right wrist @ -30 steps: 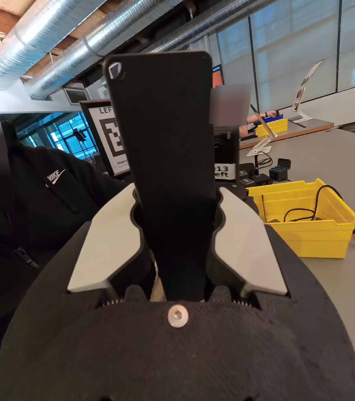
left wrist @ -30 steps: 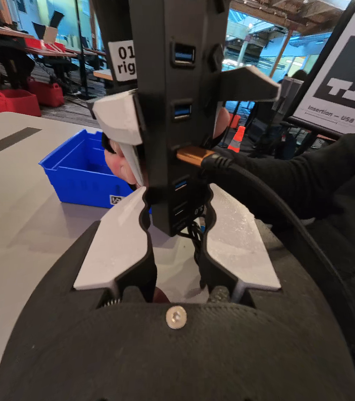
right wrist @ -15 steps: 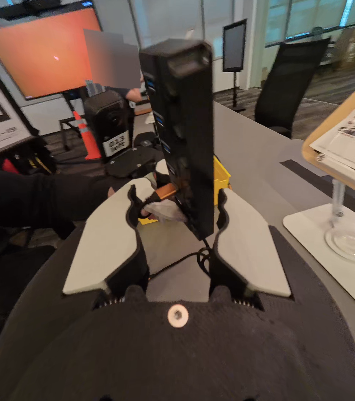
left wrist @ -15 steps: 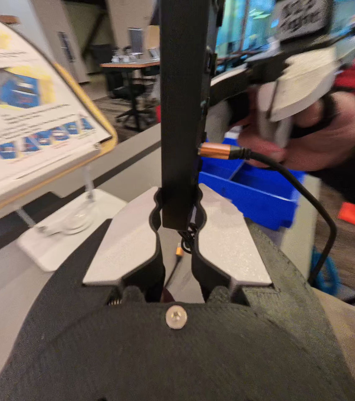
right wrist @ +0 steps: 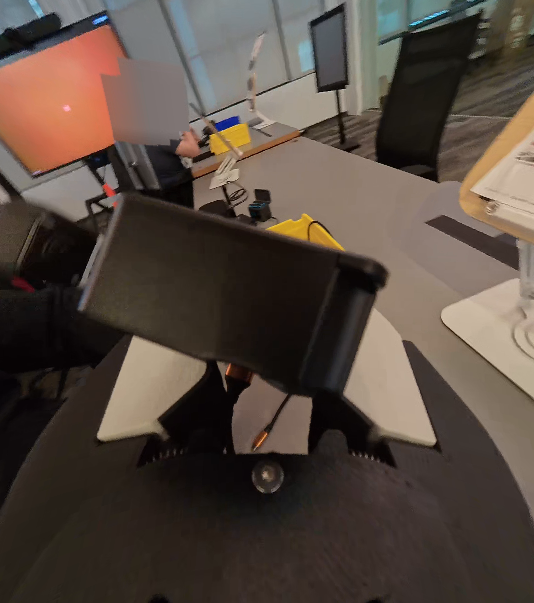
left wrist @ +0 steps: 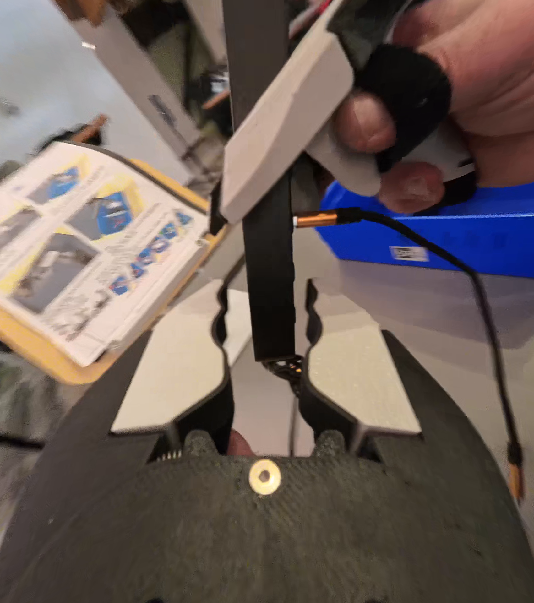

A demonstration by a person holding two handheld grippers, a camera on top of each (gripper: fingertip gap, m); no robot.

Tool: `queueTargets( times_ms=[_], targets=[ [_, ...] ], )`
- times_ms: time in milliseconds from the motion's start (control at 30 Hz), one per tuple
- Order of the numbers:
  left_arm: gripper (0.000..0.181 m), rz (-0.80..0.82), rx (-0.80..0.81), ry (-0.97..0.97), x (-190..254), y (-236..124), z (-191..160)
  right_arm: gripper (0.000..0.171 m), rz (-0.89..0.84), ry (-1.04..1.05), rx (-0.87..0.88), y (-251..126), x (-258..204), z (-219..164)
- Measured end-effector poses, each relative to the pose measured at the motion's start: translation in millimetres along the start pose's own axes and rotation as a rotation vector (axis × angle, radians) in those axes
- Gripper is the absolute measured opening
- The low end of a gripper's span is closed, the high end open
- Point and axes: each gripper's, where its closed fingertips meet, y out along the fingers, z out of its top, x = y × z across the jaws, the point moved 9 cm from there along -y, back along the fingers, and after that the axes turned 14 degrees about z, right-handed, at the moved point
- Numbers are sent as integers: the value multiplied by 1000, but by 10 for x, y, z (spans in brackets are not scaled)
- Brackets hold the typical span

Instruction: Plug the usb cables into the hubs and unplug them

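A long black USB hub (left wrist: 270,293) stands upright between the fingers of my left gripper (left wrist: 265,284), with a visible gap on each side, so the left jaws are open. An orange-tipped black USB cable (left wrist: 316,218) is plugged into the hub's side, and its loose end (left wrist: 515,479) dangles. One finger (left wrist: 285,114) of the right gripper crosses in front of the hub higher up. In the right wrist view the hub (right wrist: 210,287) lies slanted across my right gripper (right wrist: 259,293) and hides its fingertips. The plugged connector (right wrist: 239,373) hangs in the wide gap between its fingers.
A blue bin (left wrist: 471,235) sits on the grey table (left wrist: 389,310) behind the hub. A yellow bin (right wrist: 305,231) holds cables. An instruction board (left wrist: 73,248) on a clear stand with a white base (right wrist: 487,326) stands close by. A person sits at a far desk. The tips of one gripper are about 4 centimeters away from the tips of the other. The white base (right wrist: 487,326) is about equally far from each gripper, around 35 centimeters.
My left jaws have opened off the hub's lower end. The right gripper has swung in close, so the hub now lies across its fingers with the connector between them. Both views are blurred.
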Motion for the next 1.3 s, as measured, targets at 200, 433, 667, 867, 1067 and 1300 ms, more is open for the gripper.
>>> queueTargets(
  times_ms=[200,433,667,867,1067,1300],
  targets=[
    [78,-494,-32,-239,-66,-19,-87,67,204,-161,-212,274,-179,-78],
    [62,-641,-33,-288,-94,-45,-252,72,248,-213,-268,526,-200,-140],
    [62,-493,24,-442,-722,-187,-304,58,50,-109,-47,58,256,-22],
    [61,-368,123,-464,-1213,-426,-250,49,-214,0,-493,205,1050,-766],
    [61,-314,185,-468,-1365,-534,-189,36,-240,-137,-1013,868,1406,-1408],
    [61,-305,196,-464,-1384,-543,-202,7,-176,-165,-1100,1070,1503,-1623]
  ],
)
